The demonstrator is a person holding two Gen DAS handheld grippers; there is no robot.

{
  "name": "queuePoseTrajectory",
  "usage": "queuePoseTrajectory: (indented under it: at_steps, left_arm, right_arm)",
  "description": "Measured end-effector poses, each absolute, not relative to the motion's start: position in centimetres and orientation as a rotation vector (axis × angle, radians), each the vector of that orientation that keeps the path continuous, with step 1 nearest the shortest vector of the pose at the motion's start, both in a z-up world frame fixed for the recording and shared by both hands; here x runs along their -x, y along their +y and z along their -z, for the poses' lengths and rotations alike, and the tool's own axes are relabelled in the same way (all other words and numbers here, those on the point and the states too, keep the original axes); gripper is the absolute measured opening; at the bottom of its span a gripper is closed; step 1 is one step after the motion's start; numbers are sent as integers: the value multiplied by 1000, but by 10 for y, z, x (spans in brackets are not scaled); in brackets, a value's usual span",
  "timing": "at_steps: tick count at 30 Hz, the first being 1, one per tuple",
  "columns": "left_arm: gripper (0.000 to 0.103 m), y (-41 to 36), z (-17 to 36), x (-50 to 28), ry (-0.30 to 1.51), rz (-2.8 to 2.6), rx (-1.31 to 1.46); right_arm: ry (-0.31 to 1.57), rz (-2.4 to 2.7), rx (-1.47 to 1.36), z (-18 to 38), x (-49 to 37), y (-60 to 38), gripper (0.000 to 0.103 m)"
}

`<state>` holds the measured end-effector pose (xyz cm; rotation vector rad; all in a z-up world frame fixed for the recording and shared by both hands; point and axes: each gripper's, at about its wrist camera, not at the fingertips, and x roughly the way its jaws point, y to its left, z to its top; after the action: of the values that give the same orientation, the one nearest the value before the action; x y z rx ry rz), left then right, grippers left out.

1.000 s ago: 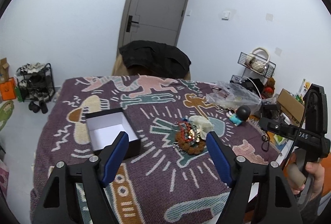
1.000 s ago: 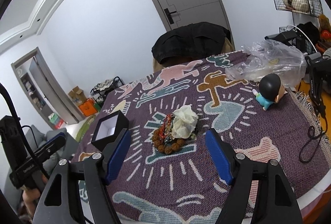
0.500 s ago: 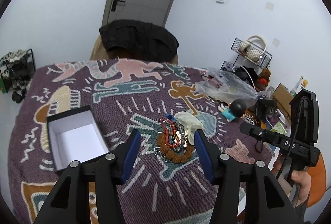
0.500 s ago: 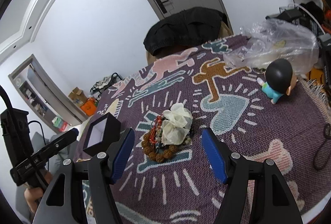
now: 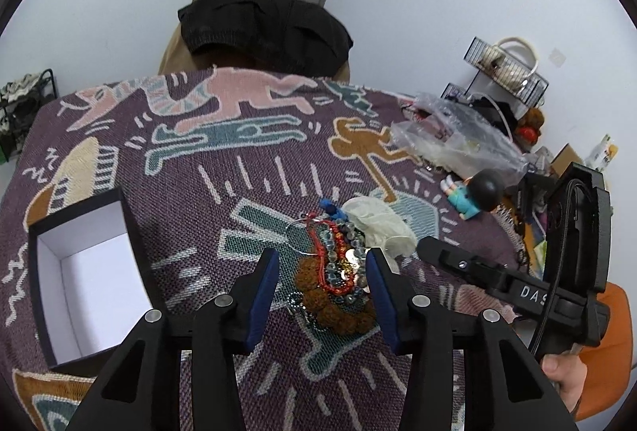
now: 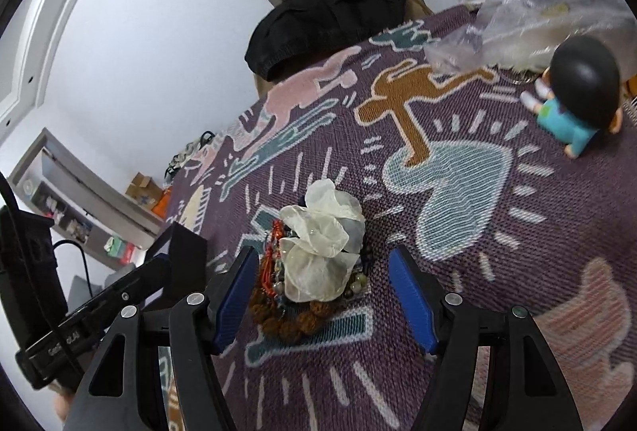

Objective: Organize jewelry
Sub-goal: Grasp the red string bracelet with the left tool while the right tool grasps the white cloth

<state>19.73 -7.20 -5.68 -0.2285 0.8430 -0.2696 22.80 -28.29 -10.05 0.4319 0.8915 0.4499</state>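
Observation:
A heap of jewelry point(image 5: 334, 272) lies mid-table on the patterned cloth: brown bead bracelet, red cord, glass beads, thin hoops. A crumpled white organza pouch point(image 5: 378, 224) rests on its far right side. My left gripper point(image 5: 322, 256) hovers just over the heap, its jaws closing with the beads between the blue pads, which do not press on them. An empty black box point(image 5: 131, 224) with a white inside stands to the left. In the right wrist view my right gripper point(image 6: 324, 256) is open, straddling the pouch point(image 6: 322, 232) and the jewelry point(image 6: 274, 272) without touching them.
A small doll with a black head point(image 6: 573, 100) lies at the right, next to a crumpled clear plastic bag point(image 5: 458, 136). Behind the table a chair carries a black garment point(image 5: 262, 29). The table's right edge drops off beyond the doll.
Both grippers have come forward and down toward the jewelry heap, which now looms large between their fingers. The left jaws have narrowed markedly; the right jaws narrowed slightly.

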Motion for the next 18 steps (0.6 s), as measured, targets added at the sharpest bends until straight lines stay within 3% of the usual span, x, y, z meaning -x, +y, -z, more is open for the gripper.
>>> queuePoseTrajectory:
  at_steps: [4,6,7,8,18]
  left_arm:
    - [47,-75,65,-210,871,261,228]
    - [47,-77,68,-216,884,258,226]
    - [47,-78,70,-219,890,256,225]
    - [47,-80,72,-223,897,257,225]
    - [47,-108,84,-251,949,277,203]
  right_arm:
    - [903,-443,-426,109,-236,-278,68]
    - [899,-450,-425,112,-237,-277,48]
    - [904,-457,-422,114,-239,-276,23]
    - [922,-467,-422,117,-241,-276,6]
    - [828,-522,-481,105,-227,-305,3]
